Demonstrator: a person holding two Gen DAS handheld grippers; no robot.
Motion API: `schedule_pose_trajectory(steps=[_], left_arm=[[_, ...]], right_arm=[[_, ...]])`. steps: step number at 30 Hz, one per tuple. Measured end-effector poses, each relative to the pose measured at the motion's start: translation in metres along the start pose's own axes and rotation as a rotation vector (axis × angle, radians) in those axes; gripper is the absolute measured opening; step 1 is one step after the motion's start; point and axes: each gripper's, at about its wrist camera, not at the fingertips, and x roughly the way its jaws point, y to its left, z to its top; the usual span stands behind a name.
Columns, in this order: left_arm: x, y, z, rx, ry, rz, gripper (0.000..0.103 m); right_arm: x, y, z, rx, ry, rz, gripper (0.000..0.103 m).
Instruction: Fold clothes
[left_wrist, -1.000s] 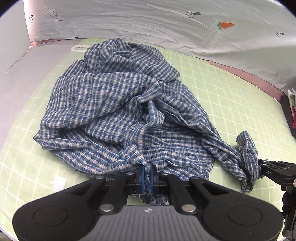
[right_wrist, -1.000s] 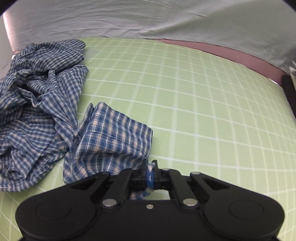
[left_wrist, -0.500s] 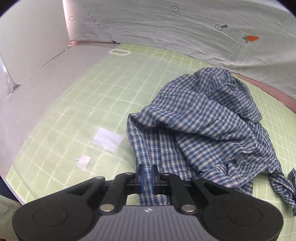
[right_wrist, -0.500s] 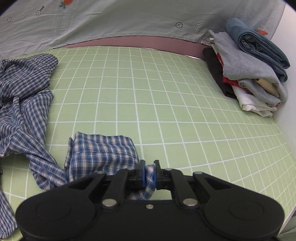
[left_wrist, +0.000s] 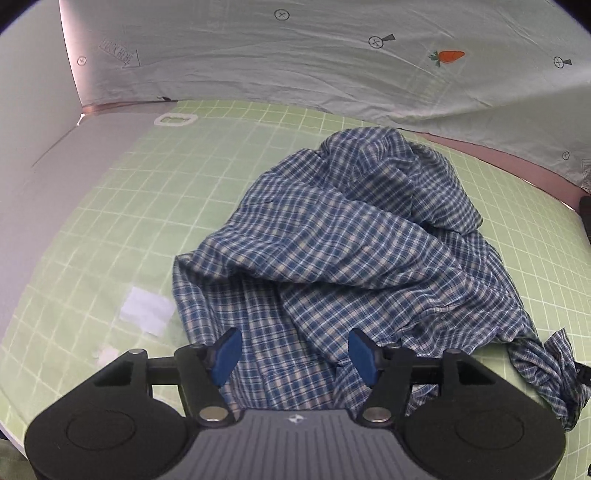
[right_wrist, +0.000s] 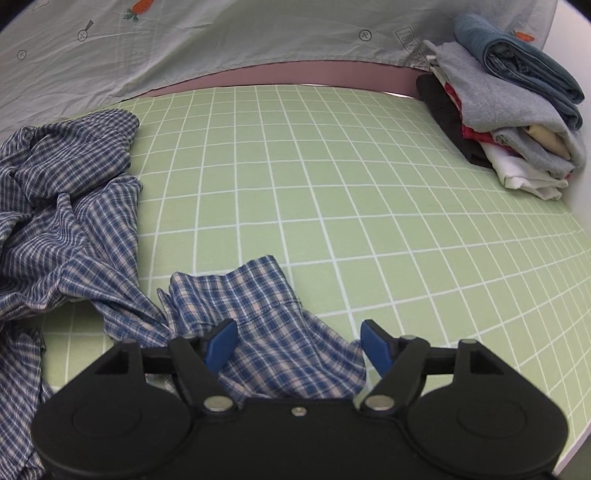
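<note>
Green gridded tabletop (right_wrist: 332, 192): crumpled checked shirt (left_wrist: 351, 240), released for spreading; left hand-held gripper (left_wrist: 293, 352) and right hand-held gripper (right_wrist: 295, 345) just opened wide, cloth lying loose between.

Both jaws just opened, left gripper (left_wrist: 295, 354) and right gripper (right_wrist: 297, 347) off the plaid shirt (left_wrist: 351, 240), cloth loose between.

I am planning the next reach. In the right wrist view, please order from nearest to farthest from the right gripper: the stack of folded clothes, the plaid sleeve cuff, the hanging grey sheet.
1. plaid sleeve cuff: directly under the open right gripper.
2. stack of folded clothes: far right of the mat.
3. hanging grey sheet: behind the mat's far edge.
</note>
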Motion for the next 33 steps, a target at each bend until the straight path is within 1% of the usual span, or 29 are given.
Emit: schedule_pose_trajectory(steps=[4, 6, 9, 11, 12, 13, 14, 16, 18, 20, 22, 26, 28, 30, 31, 33], left_arm=[[0.016, 0.003, 0.004, -0.100, 0.032, -0.065, 0.064], [0.025, 0.001, 0.008, -0.112, 0.046, -0.080, 0.064], [0.040, -0.002, 0.014, -0.127, 0.069, -0.096, 0.064], [0.053, -0.003, 0.018, -0.154, 0.101, -0.118, 0.059], [0.060, -0.004, 0.019, -0.167, 0.119, -0.126, 0.048], [0.065, -0.005, 0.020, -0.177, 0.133, -0.130, 0.031], [0.069, -0.006, 0.022, -0.182, 0.138, -0.127, 0.024], [0.074, -0.006, 0.027, -0.192, 0.124, -0.135, 0.007], [0.073, -0.003, 0.036, -0.199, 0.088, -0.138, 0.002], [0.066, 0.000, 0.049, -0.192, 0.037, -0.116, 0.001], [0.054, 0.006, 0.060, -0.185, -0.015, -0.086, 0.001], [0.032, 0.035, 0.073, -0.224, -0.111, 0.003, 0.001], [0.027, 0.058, 0.078, -0.255, -0.148, 0.071, 0.001], [0.026, 0.082, 0.081, -0.268, -0.179, 0.200, 0.001], [0.026, 0.094, 0.080, -0.280, -0.192, 0.277, 0.001], [0.022, 0.123, 0.079, -0.369, -0.210, 0.437, 0.001]], right_arm=[[0.004, -0.013, -0.005, 0.073, 0.037, 0.024, 0.078], [0.006, -0.015, -0.007, 0.096, 0.051, 0.034, 0.080], [0.010, -0.012, -0.007, 0.096, 0.062, 0.041, 0.080], [0.013, -0.010, -0.004, 0.088, 0.062, 0.043, 0.080], [0.015, -0.009, -0.002, 0.085, 0.062, 0.043, 0.080], [0.017, -0.008, -0.001, 0.084, 0.064, 0.040, 0.080], [0.019, -0.007, 0.001, 0.083, 0.066, 0.038, 0.080], [0.024, -0.006, 0.003, 0.086, 0.069, 0.034, 0.080], [0.028, -0.007, 0.005, 0.096, 0.065, 0.034, 0.083], [0.032, -0.009, 0.006, 0.119, 0.064, 0.038, 0.084], [0.034, -0.011, 0.008, 0.135, 0.065, 0.039, 0.084], [0.032, -0.011, 0.006, 0.103, 0.053, 0.007, 0.083], [0.031, -0.016, 0.006, 0.105, 0.045, -0.016, 0.083], [0.031, -0.020, 0.008, 0.098, 0.039, -0.055, 0.083], [0.032, -0.022, 0.009, 0.088, 0.035, -0.077, 0.083], [0.033, -0.024, 0.013, 0.070, 0.030, -0.109, 0.083]])
